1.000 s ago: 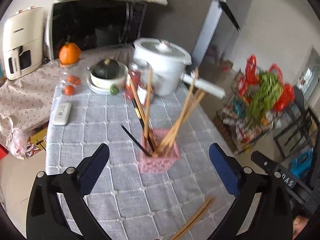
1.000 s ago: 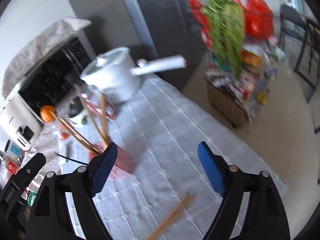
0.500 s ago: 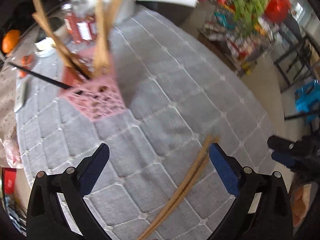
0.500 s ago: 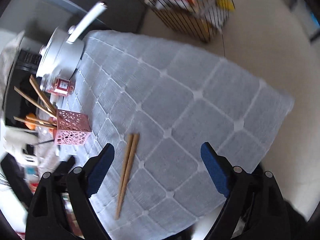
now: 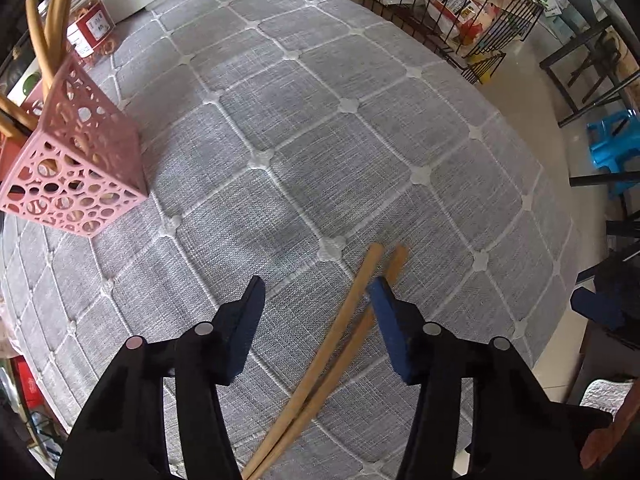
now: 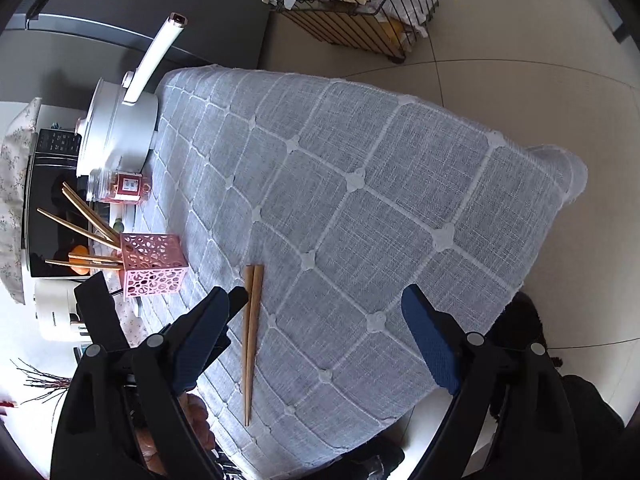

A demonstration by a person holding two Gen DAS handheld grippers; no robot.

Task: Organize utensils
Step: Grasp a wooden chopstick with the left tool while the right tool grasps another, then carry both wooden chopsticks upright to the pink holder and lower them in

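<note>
Jaws apart, apparently straddling chopsticks (image 5: 340, 344)

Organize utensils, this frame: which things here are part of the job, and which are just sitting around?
Job:
loose chopsticks on the cloth, between the open left gripper jaws
pink holder with chopsticks already in it
right gripper, open, empty

Lying about:
white pot
jar
wire rack
blue stool
</note>
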